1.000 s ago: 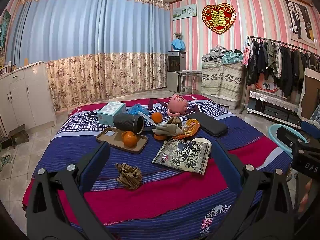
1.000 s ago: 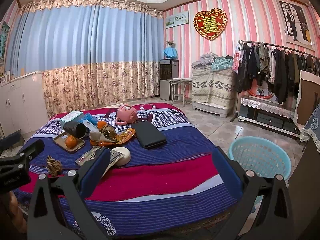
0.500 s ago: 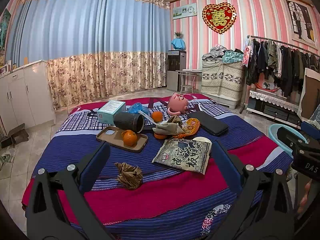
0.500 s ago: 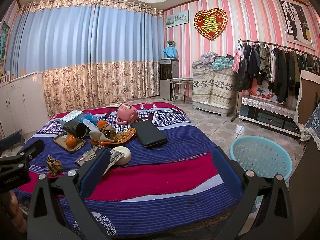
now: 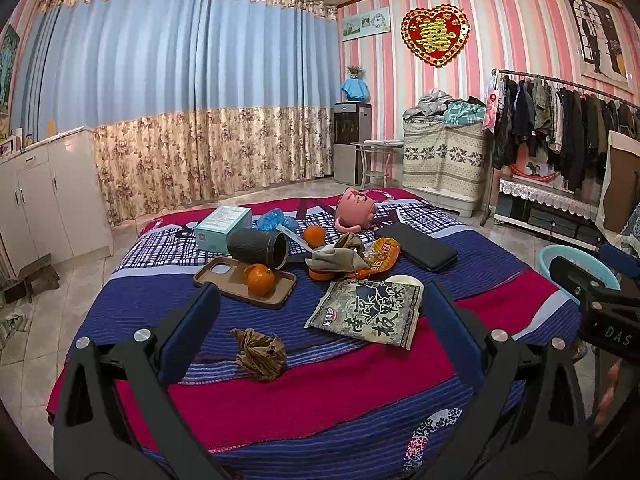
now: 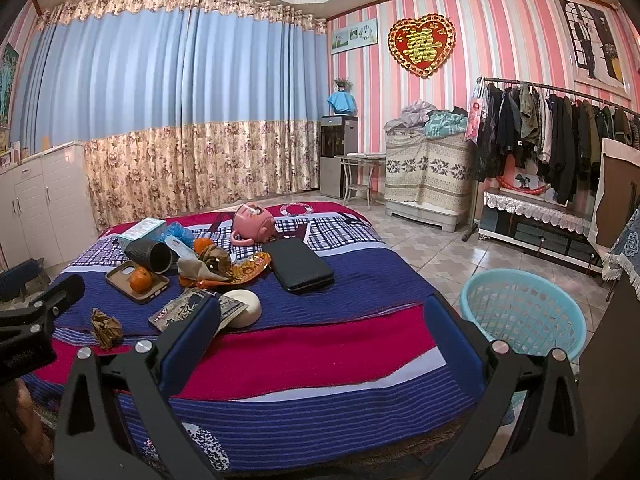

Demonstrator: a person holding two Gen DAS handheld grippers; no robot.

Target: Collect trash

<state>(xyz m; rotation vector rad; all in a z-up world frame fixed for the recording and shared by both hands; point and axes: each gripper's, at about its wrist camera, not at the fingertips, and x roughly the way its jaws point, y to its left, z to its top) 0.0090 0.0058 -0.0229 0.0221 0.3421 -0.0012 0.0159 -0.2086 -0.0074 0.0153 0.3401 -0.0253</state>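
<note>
so, scene: a bed (image 5: 280, 400) with a striped blue and magenta blanket, cluttered with trash and household items.
left claw (image 5: 320, 320): wide open and empty, held above the near part of the bed, with a crumpled brown paper wad and a snack bag between its blue fingers in view.
right claw (image 6: 322, 328): wide open and empty, held over the bed's near edge, further toward the basket side.
crumpled brown paper wad (image 5: 260, 354): lies alone on the blanket, nearest the left claw, apart from the other clutter.
dark snack bag (image 5: 370, 312): lies flat just right of the wad, its far corner over a white bowl (image 6: 244, 307).
orange snack wrapper (image 5: 378, 254): lies behind the snack bag, touching a grey-brown crumpled paper (image 5: 336, 258) and an orange peel.
blue plastic bag (image 5: 276, 218): bunched at the far side, beside a teal carton (image 5: 224, 228).
black cup (image 5: 260, 246): tipped on its side, mouth facing the camera.
phone case (image 5: 244, 282): brown, flat, with a tangerine (image 5: 260, 279) resting on it.
second tangerine (image 5: 314, 235): further back, near a pink mug (image 5: 354, 210) lying on its side.
black pouch (image 5: 416, 246): flat on the blanket's right side.
light blue laundry basket (image 6: 520, 312): stands on the tiled floor just beside the bed, to the right.
</note>
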